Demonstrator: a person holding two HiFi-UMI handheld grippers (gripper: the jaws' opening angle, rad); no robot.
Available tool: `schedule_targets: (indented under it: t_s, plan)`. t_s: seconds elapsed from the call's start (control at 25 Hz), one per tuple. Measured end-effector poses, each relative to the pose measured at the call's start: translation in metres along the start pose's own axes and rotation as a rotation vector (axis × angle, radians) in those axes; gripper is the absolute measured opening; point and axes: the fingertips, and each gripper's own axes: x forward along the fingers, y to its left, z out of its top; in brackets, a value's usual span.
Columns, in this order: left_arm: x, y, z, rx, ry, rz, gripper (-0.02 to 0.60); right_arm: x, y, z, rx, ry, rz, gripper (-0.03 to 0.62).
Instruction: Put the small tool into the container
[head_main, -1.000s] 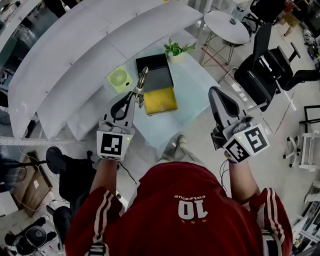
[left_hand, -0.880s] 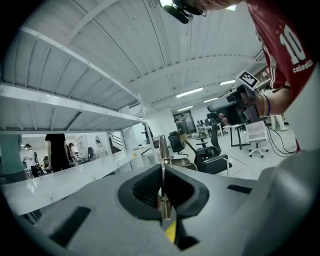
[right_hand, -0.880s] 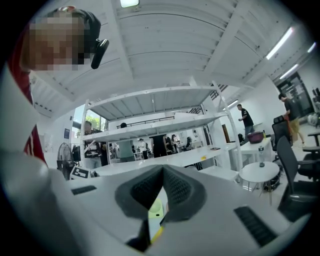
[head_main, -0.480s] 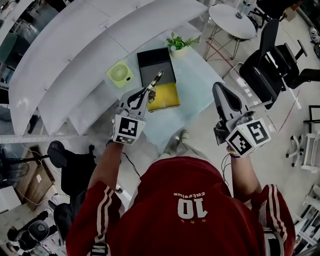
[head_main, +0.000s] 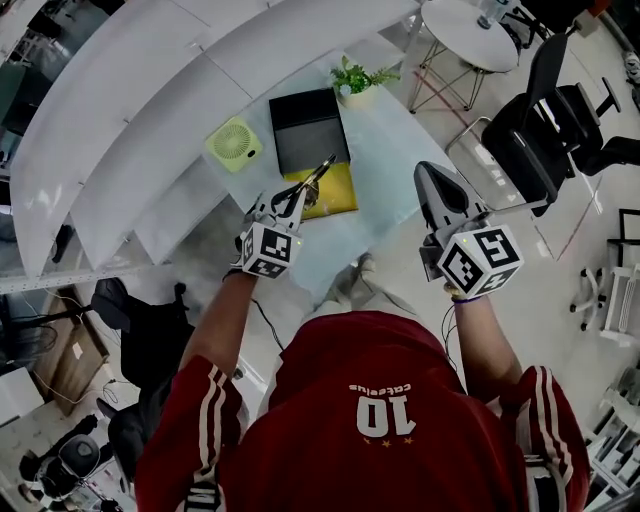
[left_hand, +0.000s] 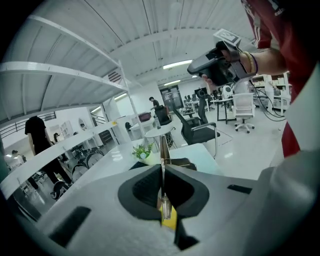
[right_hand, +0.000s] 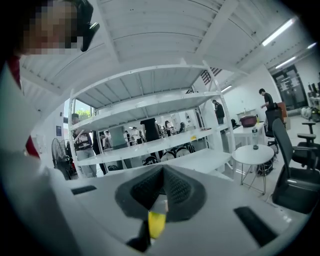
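A green fan (head_main: 233, 143) sits at the left of the counter (head_main: 385, 140). Your left gripper (head_main: 297, 191) comes next, its fingers (left_hand: 150, 182) clamped on the thin metal tool (left_hand: 162, 150), which sticks out past them. In the head view the tool's tip lies over the yellow near part of the black-and-yellow box (head_main: 309, 128), not inside it. A small potted plant (head_main: 358, 78) stands just behind the box's right corner. Your right gripper (head_main: 425, 180) hangs by the counter's right edge, fingers (right_hand: 177, 187) pressed together on nothing.
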Motion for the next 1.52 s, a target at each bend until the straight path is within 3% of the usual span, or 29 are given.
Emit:
schedule_targets:
  t_s: [0.64, 0.96, 1.2, 1.52]
  plan:
    - [0.085, -0.028, -0.089, 0.036, 0.249, -0.093, 0.009, 0.013, -0.041, -0.01, 0.051, 0.038, -0.038, 0.005]
    - [0.11, -0.035, -0.122, 0.048, 0.356, -0.075, 0.009, 0.013, -0.05, -0.016, 0.067, 0.061, -0.048, 0.005]
    - [0.124, -0.042, -0.137, 0.014, 0.399, -0.079, 0.009, 0.012, -0.056, -0.016, 0.068, 0.063, -0.061, 0.005]
    - [0.137, -0.046, -0.152, 0.071, 0.476, -0.058, 0.009, 0.007, -0.065, -0.017, 0.084, 0.069, -0.078, 0.005]
